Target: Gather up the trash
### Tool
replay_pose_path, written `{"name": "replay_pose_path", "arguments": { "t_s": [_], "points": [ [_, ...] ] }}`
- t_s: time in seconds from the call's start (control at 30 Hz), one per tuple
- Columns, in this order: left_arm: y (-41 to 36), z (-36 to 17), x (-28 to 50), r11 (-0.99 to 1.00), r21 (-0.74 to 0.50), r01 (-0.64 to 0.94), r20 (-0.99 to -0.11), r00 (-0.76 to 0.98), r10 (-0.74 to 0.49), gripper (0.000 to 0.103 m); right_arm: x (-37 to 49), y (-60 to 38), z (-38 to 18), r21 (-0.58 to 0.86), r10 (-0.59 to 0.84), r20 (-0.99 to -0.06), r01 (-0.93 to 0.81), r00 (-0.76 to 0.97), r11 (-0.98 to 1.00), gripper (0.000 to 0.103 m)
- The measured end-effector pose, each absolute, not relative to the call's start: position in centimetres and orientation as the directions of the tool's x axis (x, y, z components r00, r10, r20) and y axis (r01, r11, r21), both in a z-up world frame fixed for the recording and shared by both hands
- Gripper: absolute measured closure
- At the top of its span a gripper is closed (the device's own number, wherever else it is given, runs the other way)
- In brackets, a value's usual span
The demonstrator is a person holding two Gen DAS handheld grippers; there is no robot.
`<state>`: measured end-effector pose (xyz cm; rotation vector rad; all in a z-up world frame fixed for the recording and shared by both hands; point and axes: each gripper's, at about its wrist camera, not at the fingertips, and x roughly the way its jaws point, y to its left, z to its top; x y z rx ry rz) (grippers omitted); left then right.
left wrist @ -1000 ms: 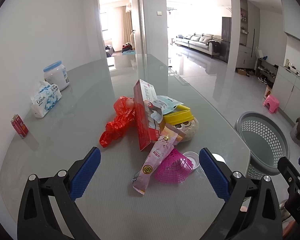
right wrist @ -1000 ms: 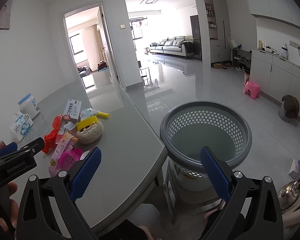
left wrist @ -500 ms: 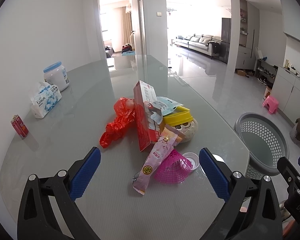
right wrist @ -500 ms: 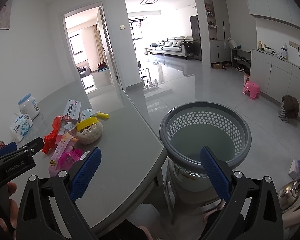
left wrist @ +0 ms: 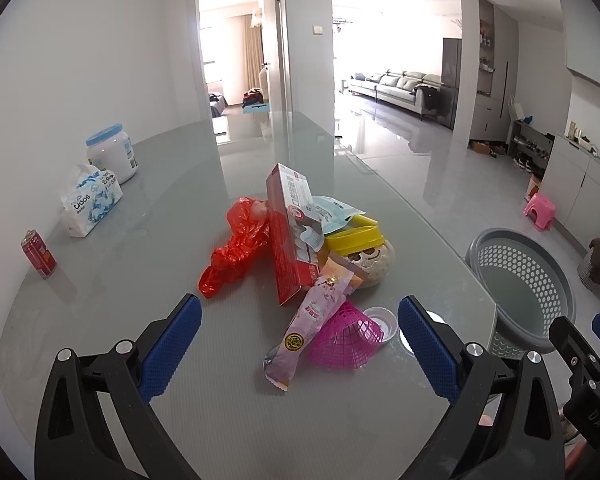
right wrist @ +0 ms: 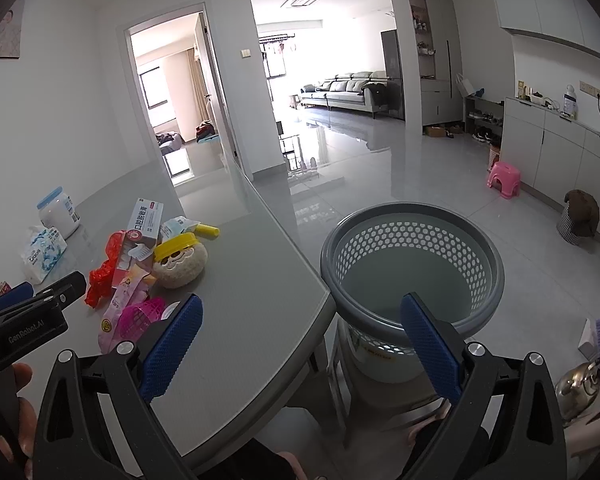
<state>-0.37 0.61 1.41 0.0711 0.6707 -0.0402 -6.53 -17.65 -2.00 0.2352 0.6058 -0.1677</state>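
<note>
Left wrist view, left to right. A red drink can [left wrist: 38, 253] stands upright near the left edge of the grey glass table [left wrist: 148, 248]. Beyond it lies a tissue pack [left wrist: 91, 205], with a white jar with a blue lid [left wrist: 112, 152] just behind it.

The trash sits in one heap at mid-table. A crumpled red plastic bag [left wrist: 236, 249] lies on the heap's left side. A red toothpaste box [left wrist: 289, 236] leans against it, tilted on its long edge. Behind the box is a pale blue pouch [left wrist: 332, 212]. To the right lies a round plush-like object with a yellow cap [left wrist: 360, 248]. In front, a pink snack wrapper [left wrist: 312, 316] overlaps a magenta mesh cone [left wrist: 346, 340], and a small clear lid [left wrist: 380, 319] touches the cone's right side.

The left gripper [left wrist: 299, 336] hangs over the near table, jaws released and wide apart, holding nothing, the wrapper and cone between its blue pads.

Off the table's right edge stands a grey perforated basket [left wrist: 540, 264], nothing visible inside.

Right wrist view: the right gripper [right wrist: 300, 336] is likewise released and empty, straddling the table corner and the basket [right wrist: 414, 216]. The heap lies well to its left.
</note>
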Motion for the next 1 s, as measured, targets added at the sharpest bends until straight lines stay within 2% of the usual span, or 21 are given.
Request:
{"name": "replay_pose_path", "arguments": {
  "t_s": [1.0],
  "points": [
    [0.61, 1.35, -0.38, 0.997, 0.052, 0.059, -0.621, 0.784, -0.014, 0.006, -6.46, -17.36, -2.16, 0.163, -0.079, -0.580, 0.210, 0.811, 0.964, 0.008]
  ]
}}
